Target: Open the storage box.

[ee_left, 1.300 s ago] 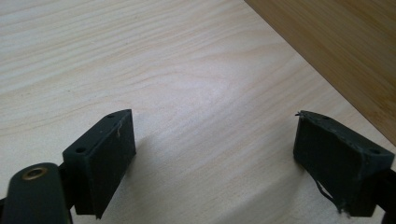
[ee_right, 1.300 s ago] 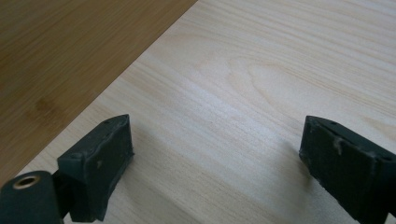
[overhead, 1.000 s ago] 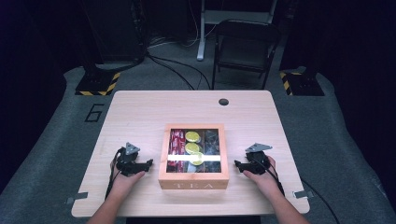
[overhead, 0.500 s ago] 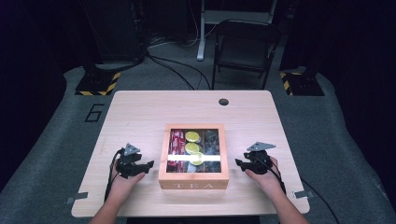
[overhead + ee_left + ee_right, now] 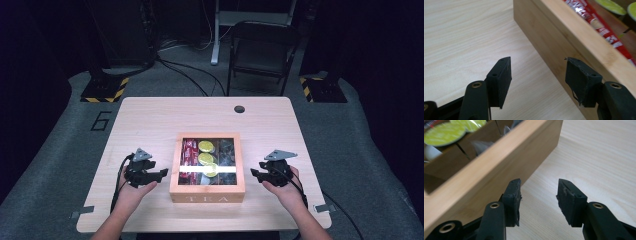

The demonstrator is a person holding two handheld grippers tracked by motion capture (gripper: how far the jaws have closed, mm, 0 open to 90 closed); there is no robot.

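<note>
A wooden box marked TEA (image 5: 207,191) sits at the table's near middle. Through its top I see red packets (image 5: 190,152), yellow-green round pods (image 5: 205,146) and dark packets (image 5: 227,150). My left gripper (image 5: 162,173) hovers just left of the box, jaws pointing at its side wall (image 5: 554,32). My right gripper (image 5: 254,173) hovers just right of it, next to the other wall (image 5: 499,162). Both pairs of jaws have just been closing. The left gripper (image 5: 537,62) and the right gripper (image 5: 539,182) still stand open, with only bare table between the pads.
The light wooden table (image 5: 150,120) has a round cable hole (image 5: 239,108) near its far edge. A folding chair (image 5: 260,55) stands behind the table. Yellow-black striped bases (image 5: 105,90) sit on the floor at both far corners.
Both hands have lifted their grippers a little beside the box. The box has stayed in place.
</note>
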